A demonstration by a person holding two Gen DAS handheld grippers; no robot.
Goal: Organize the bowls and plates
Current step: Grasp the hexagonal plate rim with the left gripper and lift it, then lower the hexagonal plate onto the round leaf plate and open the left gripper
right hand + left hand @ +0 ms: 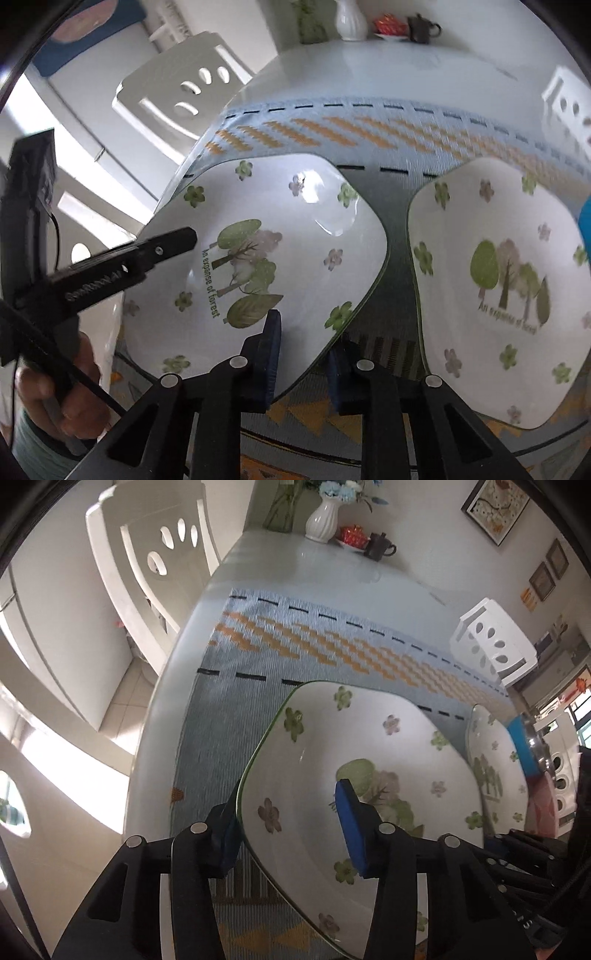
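A square white ceramic plate with green rim and flower-and-tree print (266, 266) is gripped from two sides, tilted above the woven blue-and-orange mat (295, 635) near the left edge of the counter (332, 565). The left hand-held gripper (291, 834) is clamped on the plate's left rim, one blue pad above and one below. The right hand-held gripper (303, 365) straddles the near right rim in the same manner, its jaws narrow on the edge. A second matching square plate (509, 288) lies flat on the mat just to the right, apart from the first. The right hand-held gripper is judged nearer that second plate, so stacking would call for a rightward carry.
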